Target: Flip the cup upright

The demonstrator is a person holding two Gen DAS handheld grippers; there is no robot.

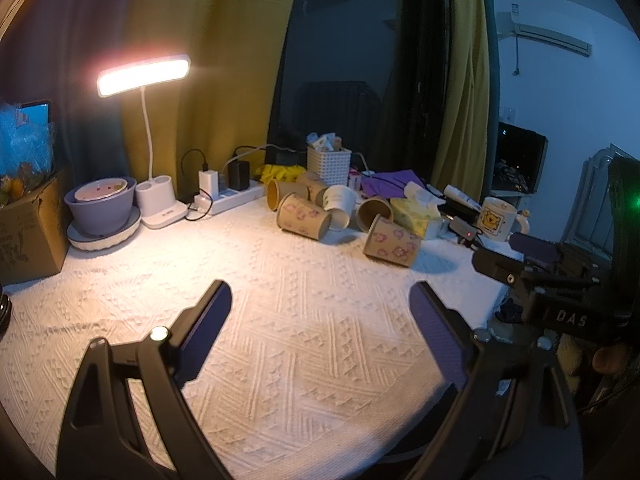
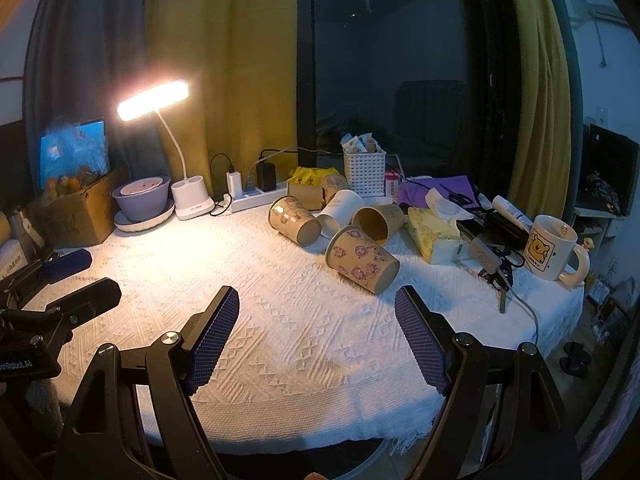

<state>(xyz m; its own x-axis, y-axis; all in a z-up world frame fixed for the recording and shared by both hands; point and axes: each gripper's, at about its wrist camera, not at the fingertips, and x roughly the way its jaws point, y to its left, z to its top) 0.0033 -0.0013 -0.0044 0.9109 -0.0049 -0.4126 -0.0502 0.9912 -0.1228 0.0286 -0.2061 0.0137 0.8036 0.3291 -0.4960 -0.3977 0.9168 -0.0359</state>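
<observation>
Paper cups lie toppled in a heap toward the far right of a round surface (image 2: 280,320) spread with white textured cloth, lit by a desk lamp (image 2: 154,101) at the far left. Nearest of them is a tan cup with pink flower prints (image 2: 362,260), on its side just ahead of the right gripper (image 2: 316,322), its open mouth facing the near right.

Both pairs of fingers stand wide apart and hold nothing. The left gripper (image 1: 322,322) hovers over bare cloth at the near side, well apart from the heap.

The flowered cup looks light and thin-walled. It would likely crush under a hard squeeze and roll or skid on the cloth if nudged. A gentle grip across the middle of its side wall, away from the soft rim, seems the safest hold for turning it onto its base.

The right wrist view shows the cup's mouth, a white cup (image 2: 340,210) and two more tan cups behind it, a yellow tissue pack (image 2: 430,232) and a cartoon mug (image 2: 550,246) at the far right. The left wrist view sees the same flowered cup (image 1: 394,242) from farther off, and alone shows the right gripper's body and a wall air conditioner (image 1: 548,34).
</observation>
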